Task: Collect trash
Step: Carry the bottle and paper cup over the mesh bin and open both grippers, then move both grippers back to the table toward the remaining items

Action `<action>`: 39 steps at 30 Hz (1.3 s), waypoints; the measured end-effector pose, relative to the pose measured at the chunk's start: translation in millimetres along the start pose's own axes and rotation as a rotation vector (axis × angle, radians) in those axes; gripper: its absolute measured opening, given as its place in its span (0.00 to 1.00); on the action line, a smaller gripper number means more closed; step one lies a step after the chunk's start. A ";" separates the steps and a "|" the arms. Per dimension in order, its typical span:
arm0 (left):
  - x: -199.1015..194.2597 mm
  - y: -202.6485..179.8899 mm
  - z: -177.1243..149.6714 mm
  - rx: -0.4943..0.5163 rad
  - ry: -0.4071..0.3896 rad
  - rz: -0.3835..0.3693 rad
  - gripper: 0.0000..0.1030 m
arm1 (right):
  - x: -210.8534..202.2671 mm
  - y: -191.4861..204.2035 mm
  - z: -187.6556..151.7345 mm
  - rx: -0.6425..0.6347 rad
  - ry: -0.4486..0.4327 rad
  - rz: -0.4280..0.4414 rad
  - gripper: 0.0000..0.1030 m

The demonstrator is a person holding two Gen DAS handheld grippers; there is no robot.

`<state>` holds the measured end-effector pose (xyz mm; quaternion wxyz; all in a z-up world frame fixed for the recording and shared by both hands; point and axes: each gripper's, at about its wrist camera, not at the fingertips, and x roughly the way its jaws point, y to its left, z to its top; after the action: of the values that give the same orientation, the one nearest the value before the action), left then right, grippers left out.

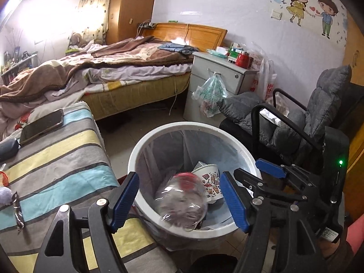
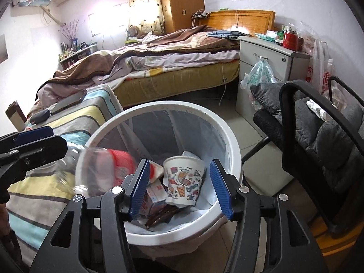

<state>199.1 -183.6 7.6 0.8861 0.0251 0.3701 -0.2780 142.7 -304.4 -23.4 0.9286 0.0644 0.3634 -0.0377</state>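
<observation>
A white trash bin with a clear liner stands on the floor beside the striped bench; it also shows in the right wrist view. A clear plastic bottle with a red label is blurred in the air between my left gripper's open fingers, over the bin's mouth. In the right wrist view the bottle is at the bin's left rim. Inside lie a patterned paper cup, a small carton and brown wrappers. My right gripper is open and empty above the bin.
A striped bench at left holds a phone, a dark pouch and small wrappers. A grey cushioned chair with black arms stands at right. A bed and a white nightstand are behind.
</observation>
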 end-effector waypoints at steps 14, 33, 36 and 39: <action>-47.3 25.8 -14.0 -0.058 -0.057 0.038 0.71 | -22.3 16.9 3.7 0.001 -0.070 0.025 0.55; -109.1 85.1 -49.0 -0.139 -0.104 0.161 0.71 | -33.2 67.9 4.4 -0.060 -0.124 0.108 0.55; -118.7 97.9 -56.0 -0.154 -0.111 0.186 0.71 | -35.2 78.0 4.1 -0.071 -0.130 0.123 0.55; -126.8 113.4 -63.6 -0.173 -0.113 0.221 0.71 | -34.5 92.2 4.6 -0.082 -0.134 0.147 0.55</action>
<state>143.8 -11.8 28.1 0.9296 -0.0264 0.3372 -0.1466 131.3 -213.0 11.9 0.9529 0.0500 0.2962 0.0411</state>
